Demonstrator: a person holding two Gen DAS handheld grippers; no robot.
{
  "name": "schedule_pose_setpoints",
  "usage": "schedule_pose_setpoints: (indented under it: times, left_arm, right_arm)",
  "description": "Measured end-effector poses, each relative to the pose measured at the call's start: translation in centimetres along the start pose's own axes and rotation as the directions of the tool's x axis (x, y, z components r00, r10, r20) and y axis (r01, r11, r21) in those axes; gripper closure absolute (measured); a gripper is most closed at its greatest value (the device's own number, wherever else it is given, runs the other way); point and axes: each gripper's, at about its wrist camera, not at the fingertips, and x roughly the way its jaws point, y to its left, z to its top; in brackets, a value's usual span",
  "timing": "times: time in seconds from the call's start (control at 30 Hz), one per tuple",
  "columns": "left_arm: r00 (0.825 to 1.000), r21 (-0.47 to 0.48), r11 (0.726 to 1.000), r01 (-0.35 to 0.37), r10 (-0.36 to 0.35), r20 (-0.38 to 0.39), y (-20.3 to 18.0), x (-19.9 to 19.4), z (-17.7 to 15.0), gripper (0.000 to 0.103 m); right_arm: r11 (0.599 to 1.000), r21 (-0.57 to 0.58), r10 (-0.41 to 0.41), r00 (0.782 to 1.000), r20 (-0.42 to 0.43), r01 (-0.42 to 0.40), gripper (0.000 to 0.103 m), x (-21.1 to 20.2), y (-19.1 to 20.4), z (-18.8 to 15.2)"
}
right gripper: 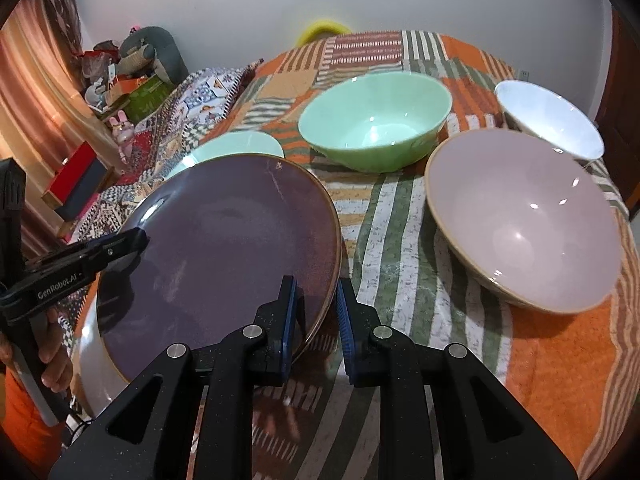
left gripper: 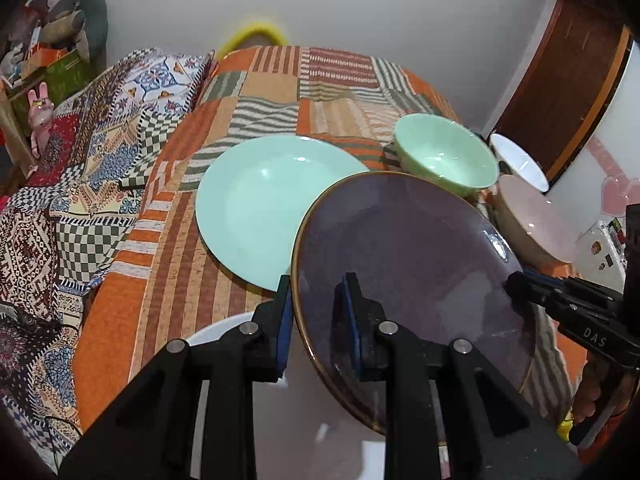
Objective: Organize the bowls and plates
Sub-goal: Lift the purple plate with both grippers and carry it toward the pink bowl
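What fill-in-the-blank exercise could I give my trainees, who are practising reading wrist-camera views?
1. Both grippers, left and right, grip the rim of the ____ plate.
2. The plate lying flat on the cloth is ____ in colour.
3. The number of bowls on the cloth is ____.
4. The bowl between the green bowl and the pink bowl, farthest right, is ____.

Missing words: purple; mint green; three; white
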Motion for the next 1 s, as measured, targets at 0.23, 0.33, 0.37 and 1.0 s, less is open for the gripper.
schedule_pose_setpoints:
  times: [0.23, 0.33, 0.37, 1.0]
  left_arm:
    - [0.998, 0.021, 1.000, 0.008, -0.010, 0.055, -1.7, -4.0, -0.3, 0.080]
    - [0.997, 0.034, 0.999, 0.013, -0.016, 0.080, -2.8, -6.0, -0.6, 0.080]
    - [0.996, 0.038, 0.999, 0.015, -0.018, 0.085, -3.2, -6.4, -0.8, 0.080]
    - [0.995, 0.113, 0.992, 0.062, -0.070, 0.066, -10.0, -9.6, -4.6, 0.080]
  right_arm:
    - [1.000, 0.005, 0.010, 0.998, 0.060, -0.010, 0.085, -3.4, 0.4, -0.6]
    - [1.000, 0.007, 0.010, 0.996, 0.088, -0.010, 0.085, -5.1, 0.3, -0.9]
    - [1.000, 0.008, 0.007, 0.995, 0.101, -0.008, 0.085, -5.7, 0.2, -1.1]
    - [0.998, 0.062, -0.041, 0.986, 0.162, 0.031, 0.085, -10.9, -2.9, -5.3]
